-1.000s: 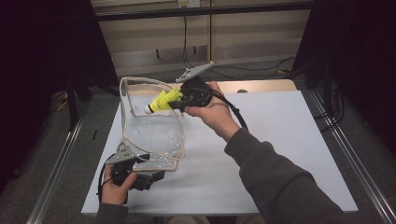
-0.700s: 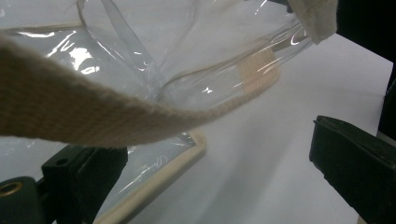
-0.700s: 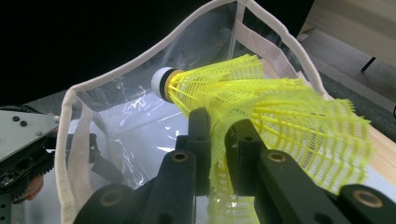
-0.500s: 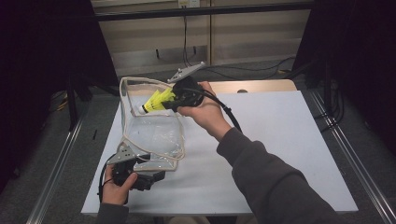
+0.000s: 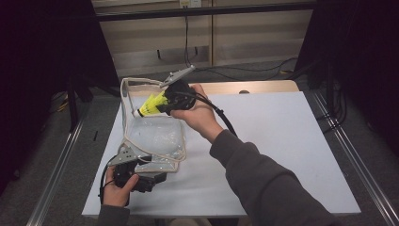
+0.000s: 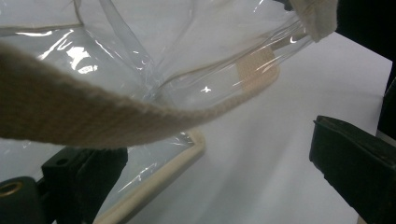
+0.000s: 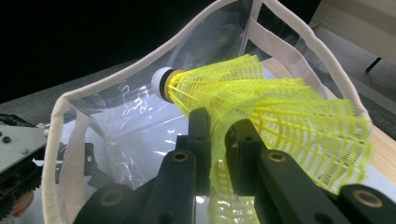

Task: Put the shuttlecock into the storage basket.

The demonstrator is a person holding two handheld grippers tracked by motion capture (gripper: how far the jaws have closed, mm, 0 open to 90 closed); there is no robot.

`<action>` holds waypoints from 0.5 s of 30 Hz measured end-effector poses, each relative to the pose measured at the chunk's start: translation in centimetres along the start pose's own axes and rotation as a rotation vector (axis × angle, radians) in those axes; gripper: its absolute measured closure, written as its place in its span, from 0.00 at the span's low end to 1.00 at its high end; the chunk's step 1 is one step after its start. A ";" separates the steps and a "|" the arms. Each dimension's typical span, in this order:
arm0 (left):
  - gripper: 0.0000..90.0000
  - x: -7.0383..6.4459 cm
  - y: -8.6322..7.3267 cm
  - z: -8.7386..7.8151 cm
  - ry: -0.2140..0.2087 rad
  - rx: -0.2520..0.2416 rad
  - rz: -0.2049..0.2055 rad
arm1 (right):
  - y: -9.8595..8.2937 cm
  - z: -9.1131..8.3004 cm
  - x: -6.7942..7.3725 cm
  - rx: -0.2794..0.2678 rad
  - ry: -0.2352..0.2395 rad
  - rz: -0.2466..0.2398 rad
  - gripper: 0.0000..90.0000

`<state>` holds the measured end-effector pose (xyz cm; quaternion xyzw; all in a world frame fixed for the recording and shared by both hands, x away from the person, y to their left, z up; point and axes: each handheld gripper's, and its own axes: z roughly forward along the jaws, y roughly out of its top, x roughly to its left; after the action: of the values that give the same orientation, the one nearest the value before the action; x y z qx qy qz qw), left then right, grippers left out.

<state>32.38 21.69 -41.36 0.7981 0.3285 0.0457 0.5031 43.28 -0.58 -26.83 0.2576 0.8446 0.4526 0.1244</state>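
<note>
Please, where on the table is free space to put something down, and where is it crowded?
The white table is bare to the right of the sleeve, out to its right edge. The left part is crowded: the clear bag, the left gripper at its near rim, and the right gripper holding the yellow shuttlecock.

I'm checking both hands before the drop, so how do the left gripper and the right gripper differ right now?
The right gripper is shut on the yellow shuttlecock, pinching its mesh skirt; the left gripper has its jaws wide apart. The right gripper is raised over the clear bag's opening, while the left gripper sits low by the bag's near edge on the white table. Both have black jaws and are hand-held.
</note>
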 end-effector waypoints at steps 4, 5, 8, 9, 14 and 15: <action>0.05 0.0 0.0 0.0 0.001 0.001 0.000 | 0.0 0.4 0.2 0.008 -0.002 -0.008 0.91; 0.05 0.0 0.0 0.0 0.001 0.001 0.000 | 0.0 0.5 0.2 0.009 -0.003 -0.009 0.91; 0.05 0.0 0.0 0.1 0.002 -0.001 0.001 | -0.1 0.9 0.4 0.019 0.001 -0.015 0.91; 0.05 0.0 0.0 0.1 0.001 0.000 0.001 | -0.1 1.0 0.4 0.018 0.006 -0.014 0.91; 0.05 0.0 0.0 0.1 0.000 0.000 0.001 | -0.1 1.6 0.8 0.030 0.013 -0.021 0.91; 0.05 0.0 0.0 0.1 0.000 0.000 0.002 | -0.1 1.7 0.8 0.033 0.010 -0.022 0.91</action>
<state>32.40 21.63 -41.43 0.7984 0.3280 0.0462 0.5028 43.32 1.02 -27.83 0.2480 0.8552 0.4387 0.1208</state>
